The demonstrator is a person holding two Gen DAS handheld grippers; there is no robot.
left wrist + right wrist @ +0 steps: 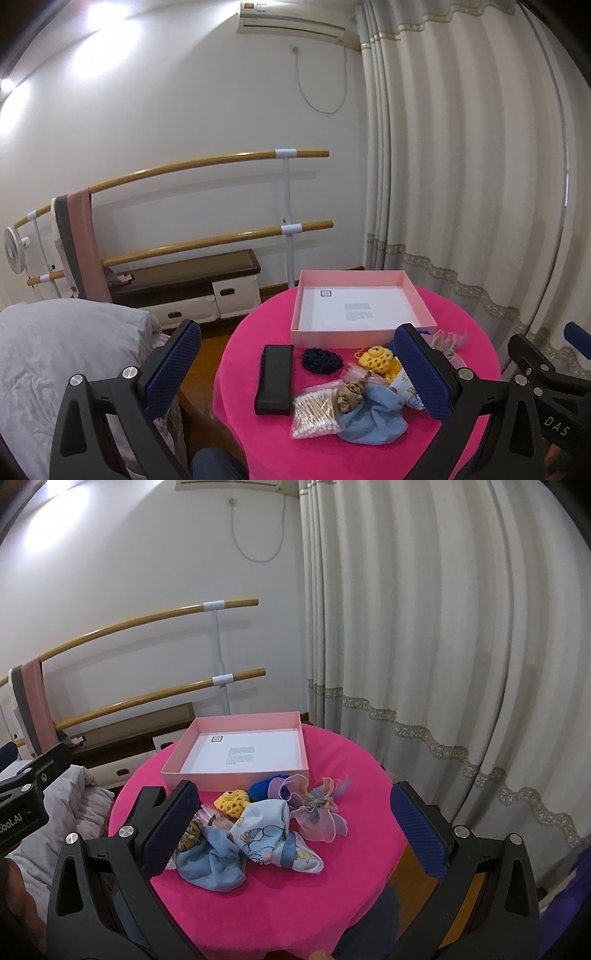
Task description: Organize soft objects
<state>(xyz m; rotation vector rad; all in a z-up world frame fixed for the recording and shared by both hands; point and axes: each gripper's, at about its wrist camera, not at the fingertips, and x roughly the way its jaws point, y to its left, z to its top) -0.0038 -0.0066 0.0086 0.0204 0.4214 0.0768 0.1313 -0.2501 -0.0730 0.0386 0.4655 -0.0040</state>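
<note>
The left tongs (297, 363) hang above the near edge of the round counter (369, 454), jaws spread wide and holding nothing, angled slightly down toward the pile. The right tongs (295, 821) hover in the same way, jaws wide and empty, over the counter's near right part; the body of the right tool shows at the right edge of the left wrist view.

Between the left tongs' blue pads lie, nearest first: one bag of cotton swabs (316, 413), one light blue cloth (373, 417) touching it, and one beige scrunchie (351, 393) resting on both. One black case (274, 378) lies flat to the left of the bag. Farther on sit one dark blue crocheted piece (321, 358) and one yellow crocheted piece (376, 356), well apart from each other.

From the right wrist view, one printed white-and-blue cloth (269, 834) leans on the light blue cloth, one sheer pink-and-lilac bow bundle (317, 805) lies just right of it, and one bright blue crocheted piece (260, 790) sits beside the yellow one.

One open pink box (295, 295), its white floor bare save a printed label, stands at the far side of the counter, just behind the pile. The counter wears one hot-pink cover. Behind are two wooden rails (207, 164), a curtain (461, 166) and a bed (66, 350).
</note>
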